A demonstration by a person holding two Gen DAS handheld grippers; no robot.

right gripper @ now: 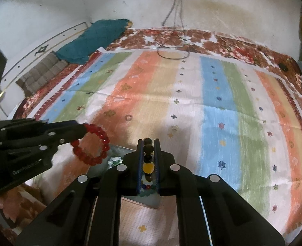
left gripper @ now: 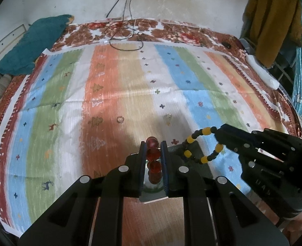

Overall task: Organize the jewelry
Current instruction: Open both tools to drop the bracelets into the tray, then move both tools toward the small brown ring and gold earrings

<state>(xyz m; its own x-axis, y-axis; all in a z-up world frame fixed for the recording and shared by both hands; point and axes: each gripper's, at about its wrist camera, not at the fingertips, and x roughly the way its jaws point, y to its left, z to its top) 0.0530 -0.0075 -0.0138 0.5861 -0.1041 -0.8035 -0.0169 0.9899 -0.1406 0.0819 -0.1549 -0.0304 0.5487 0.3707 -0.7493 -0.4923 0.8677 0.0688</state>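
Left wrist view: left gripper [left gripper: 153, 143] at six o'clock, jaws narrow and clamped on a red bead bracelet [left gripper: 152, 153], beads stacked in a line between the pads. Right gripper [left gripper: 217, 135] entering from four o'clock, jaws pinched on a yellow-and-black bead bracelet [left gripper: 202, 145] whose loop hangs open toward nine o'clock from its tip. Dark tray [left gripper: 204, 168] lying on the bed just under that loop, partly hidden behind the left gripper. Striped bedspread [left gripper: 130, 86] filling the middle of the view. Small ring [left gripper: 120, 119] resting on the spread at twelve o'clock from the left gripper, well apart from it; a second pale ring [left gripper: 168, 117] near it toward three o'clock. Teal pillow [left gripper: 36, 43] at ten o'clock, cables [left gripper: 126, 10] trailing down the wall at twelve.

Right wrist view: right gripper [right gripper: 148, 143] at six o'clock, jaws narrow, gripping the yellow-and-black bead bracelet [right gripper: 147, 167], dark beads and one yellow bead showing between the pads. Left gripper [right gripper: 84, 130] reaching in from nine o'clock, closed on the red bead bracelet [right gripper: 93, 143], loop hanging free above the bed. Small ring [right gripper: 128, 117] on the striped bedspread [right gripper: 212, 102] at eleven o'clock from the right gripper. Glassy tray edge with small coloured pieces below the jaws, too blurred to tell apart.
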